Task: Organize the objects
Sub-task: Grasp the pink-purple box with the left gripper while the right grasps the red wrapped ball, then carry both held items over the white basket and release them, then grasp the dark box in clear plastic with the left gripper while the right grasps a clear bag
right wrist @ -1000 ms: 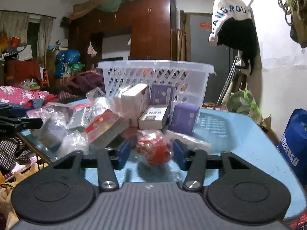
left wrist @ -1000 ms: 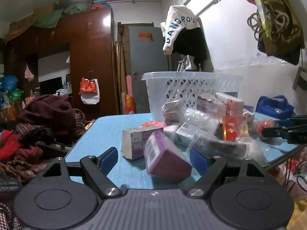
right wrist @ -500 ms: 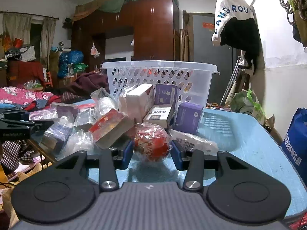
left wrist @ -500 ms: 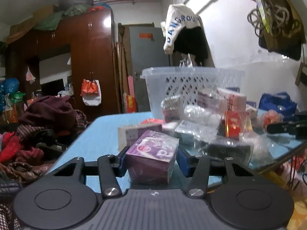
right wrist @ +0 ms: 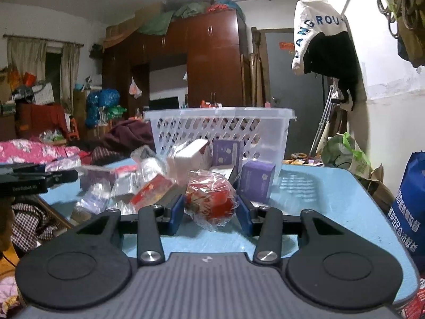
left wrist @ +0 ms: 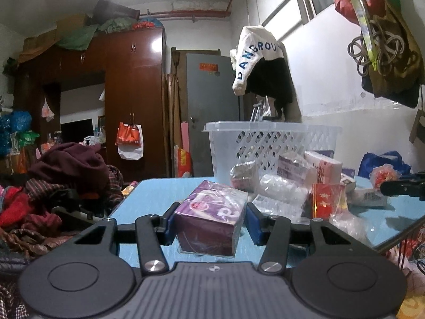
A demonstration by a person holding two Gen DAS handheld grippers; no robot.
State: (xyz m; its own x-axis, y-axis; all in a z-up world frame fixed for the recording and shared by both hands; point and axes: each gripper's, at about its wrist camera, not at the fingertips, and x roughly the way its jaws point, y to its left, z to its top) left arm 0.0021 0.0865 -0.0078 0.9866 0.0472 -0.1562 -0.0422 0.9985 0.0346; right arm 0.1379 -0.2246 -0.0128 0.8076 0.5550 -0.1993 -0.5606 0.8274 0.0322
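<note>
Left wrist view: your left gripper (left wrist: pixel 209 220) has just clamped its jaws onto the purple box (left wrist: pixel 211 222), which was loose between them a second ago, so it is ready to carry to the one basket (left wrist: pixel 271 143) ahead.

Right wrist view: your right gripper (right wrist: pixel 209 211) grips one red wrapped bundle (right wrist: pixel 211 199); two purple boxes lie beyond the jaws.

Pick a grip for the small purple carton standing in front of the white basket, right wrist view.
Take the small purple carton across its two upright side faces, coming level from the near table edge. It stands upright, broad face toward the camera; the white lattice basket blocks the rear.
</note>
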